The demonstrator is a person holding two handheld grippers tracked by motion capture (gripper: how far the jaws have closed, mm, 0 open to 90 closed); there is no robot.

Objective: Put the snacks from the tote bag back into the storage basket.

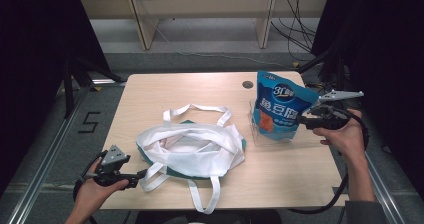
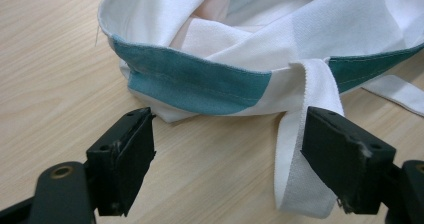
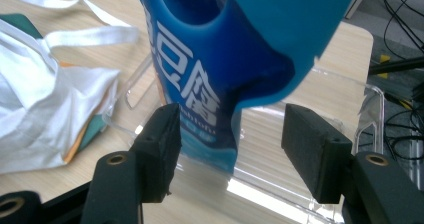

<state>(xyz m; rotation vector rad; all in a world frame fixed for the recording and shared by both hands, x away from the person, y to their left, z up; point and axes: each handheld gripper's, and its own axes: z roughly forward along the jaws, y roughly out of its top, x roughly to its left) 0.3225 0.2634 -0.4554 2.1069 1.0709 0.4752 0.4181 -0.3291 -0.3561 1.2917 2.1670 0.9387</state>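
High view: a white tote bag (image 1: 192, 149) lies mid-desk (image 1: 150, 91). Left hand-held gripper (image 1: 142, 175), jaws apart, sits at the bag's near-left strap. Right hand-held gripper (image 1: 303, 119), jaws apart, flanks the blue snack pouch (image 1: 280, 106) standing right of the bag.

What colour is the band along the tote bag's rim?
Teal green band on the white tote bag; clearest in the left gripper view.

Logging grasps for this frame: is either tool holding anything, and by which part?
Nothing is held: both tools are open, the left by the bag, the right around the pouch.
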